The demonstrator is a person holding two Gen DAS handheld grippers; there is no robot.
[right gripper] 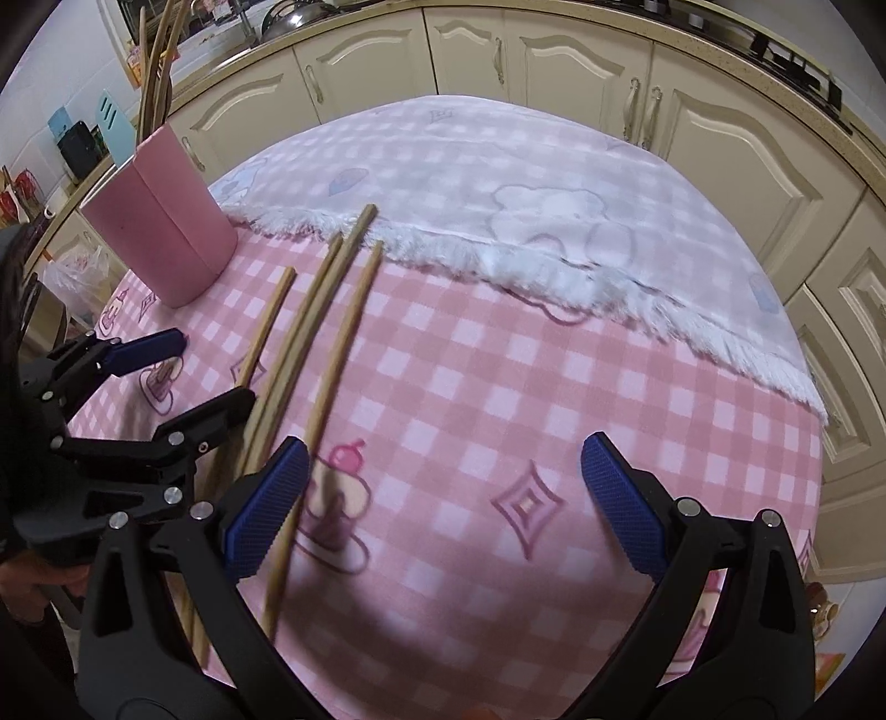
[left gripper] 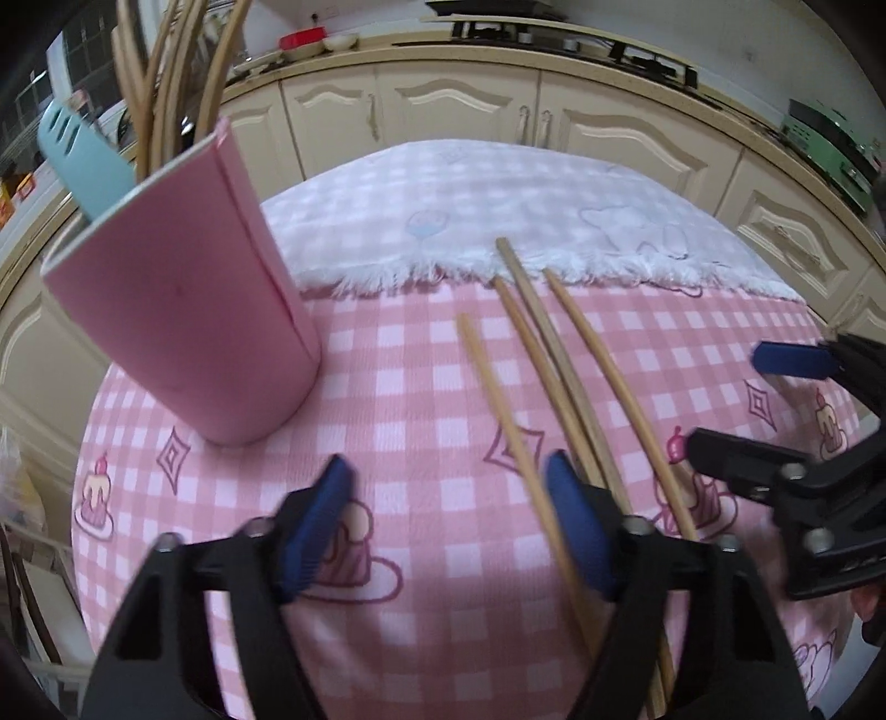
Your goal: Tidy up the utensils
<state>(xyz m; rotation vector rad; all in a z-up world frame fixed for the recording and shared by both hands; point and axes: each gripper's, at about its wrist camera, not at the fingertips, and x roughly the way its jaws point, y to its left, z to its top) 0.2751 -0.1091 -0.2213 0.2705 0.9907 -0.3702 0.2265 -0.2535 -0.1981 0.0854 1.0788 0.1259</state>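
Four chopsticks (left gripper: 559, 382) lay on the surface (left gripper: 398, 387) beside the pink holder (left gripper: 183, 310). The left gripper (left gripper: 448, 520), fingers half open and empty, needed to close on the leftmost stick. The right gripper (right gripper: 443, 498) stood wide, empty.

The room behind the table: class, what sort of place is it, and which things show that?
Most likely a home kitchen: cream cabinet doors under a counter, a hob on it, and chopsticks beside a pink utensil holder.

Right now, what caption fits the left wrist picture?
Open left gripper over four chopsticks on a pink cloth, beside a pink holder.
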